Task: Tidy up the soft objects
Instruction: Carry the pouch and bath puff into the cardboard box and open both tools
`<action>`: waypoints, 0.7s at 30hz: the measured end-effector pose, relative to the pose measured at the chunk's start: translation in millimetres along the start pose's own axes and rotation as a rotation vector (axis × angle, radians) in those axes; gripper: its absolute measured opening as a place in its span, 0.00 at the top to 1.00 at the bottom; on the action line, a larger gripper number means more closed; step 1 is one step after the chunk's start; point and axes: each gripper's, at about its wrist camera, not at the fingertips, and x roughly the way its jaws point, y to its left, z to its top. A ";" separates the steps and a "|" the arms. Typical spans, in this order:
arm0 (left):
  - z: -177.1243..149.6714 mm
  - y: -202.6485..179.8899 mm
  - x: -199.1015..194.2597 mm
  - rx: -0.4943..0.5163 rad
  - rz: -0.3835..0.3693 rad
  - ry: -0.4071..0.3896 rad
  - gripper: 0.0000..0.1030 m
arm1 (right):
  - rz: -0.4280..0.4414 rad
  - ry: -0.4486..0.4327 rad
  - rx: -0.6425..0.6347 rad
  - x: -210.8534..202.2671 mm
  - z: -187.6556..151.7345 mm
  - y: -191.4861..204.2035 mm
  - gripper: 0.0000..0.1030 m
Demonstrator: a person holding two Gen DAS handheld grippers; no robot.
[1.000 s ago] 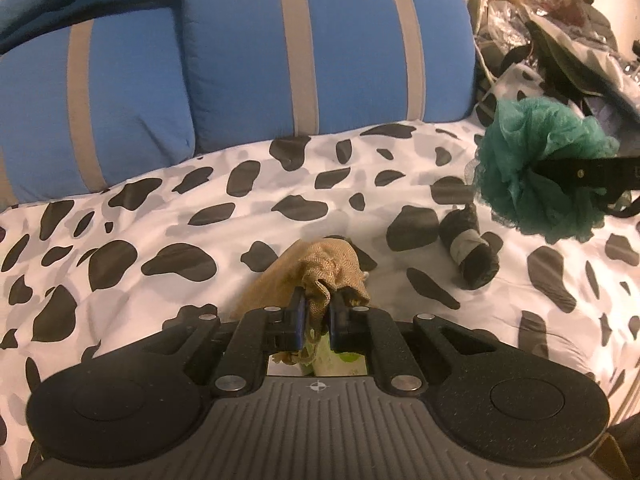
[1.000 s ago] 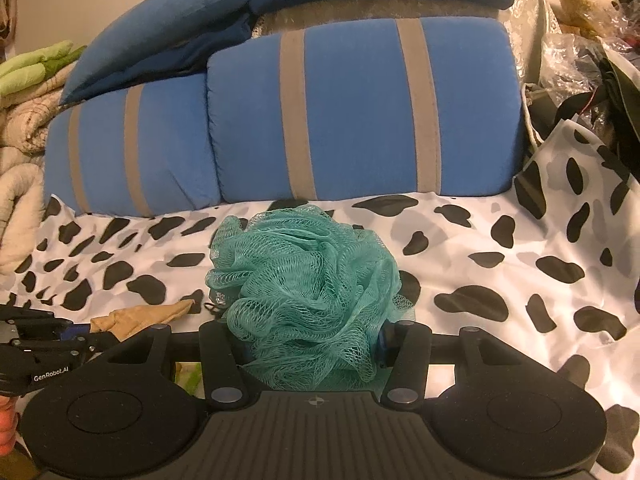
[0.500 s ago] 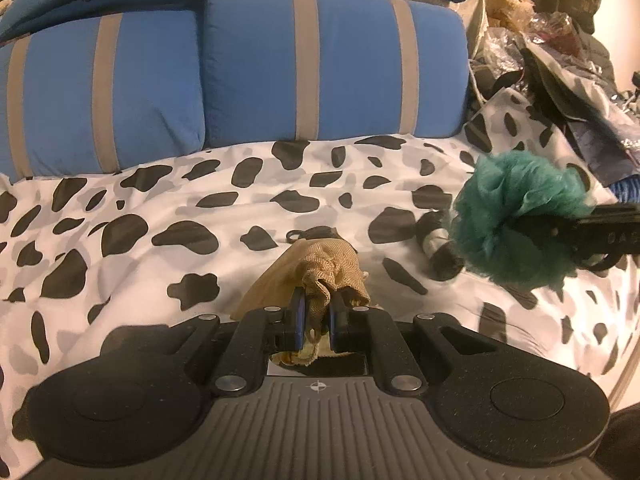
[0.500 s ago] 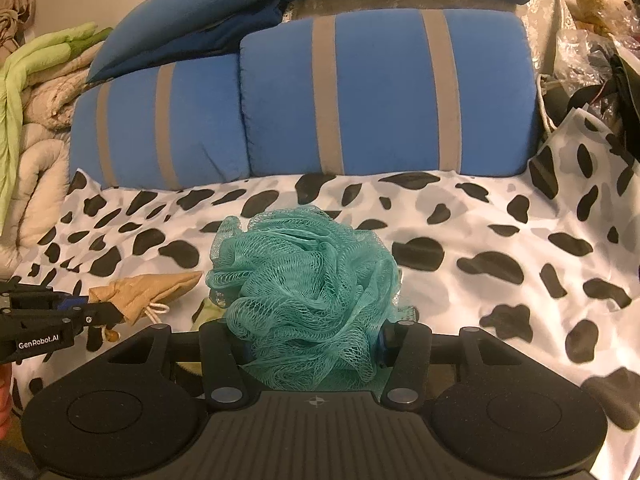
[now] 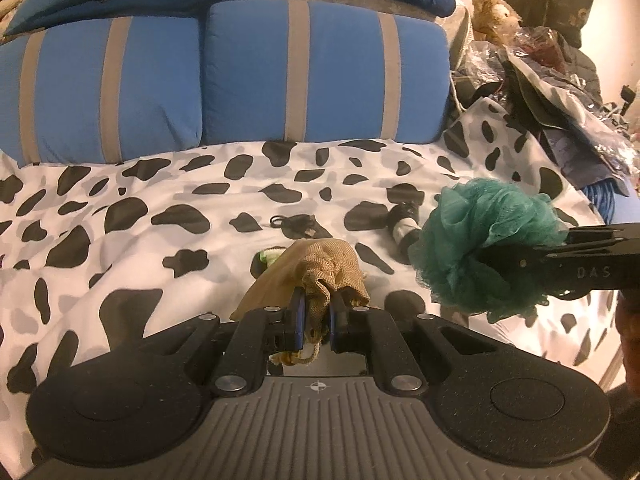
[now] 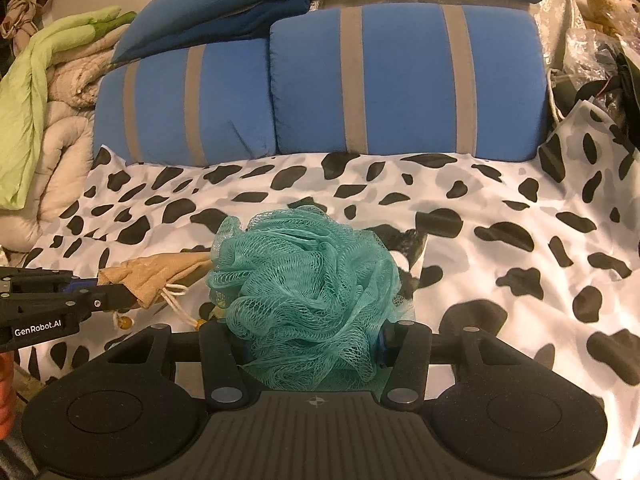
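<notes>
Low in the middle of each frame, both grippers were mid-carry above the spotted bed: the left gripper had its fingers pinched narrow on a tan pouch, the right gripper held a green bath puff between wider fingers. Next, each likely needed a drop spot. Only the left view showed a rolled sock and a cable; only the right view showed blankets at upper left.

Ahead of you, two blue cushions with grey stripes stand against the back of the cow-print bedspread. A teddy bear sits at the far right among crumpled plastic, and to your left lies a green blanket.
</notes>
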 end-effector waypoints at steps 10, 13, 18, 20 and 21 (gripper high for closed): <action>-21.3 -11.7 -24.9 -0.007 -0.022 -0.002 0.89 | 0.007 0.018 0.003 -21.3 -20.6 11.4 0.48; -28.5 -16.3 -29.8 -0.006 -0.029 0.013 0.89 | 0.013 0.028 -0.002 -27.3 -26.5 15.0 0.48; -39.5 -22.7 -37.5 -0.007 -0.039 0.041 0.89 | 0.027 0.063 0.004 -35.0 -36.5 18.5 0.48; -44.0 -25.1 -40.6 -0.011 -0.047 0.053 0.89 | 0.030 0.074 0.009 -38.5 -40.4 20.1 0.48; -45.9 -26.5 -42.0 -0.014 -0.049 0.060 0.89 | 0.030 0.078 0.011 -40.2 -42.3 20.4 0.48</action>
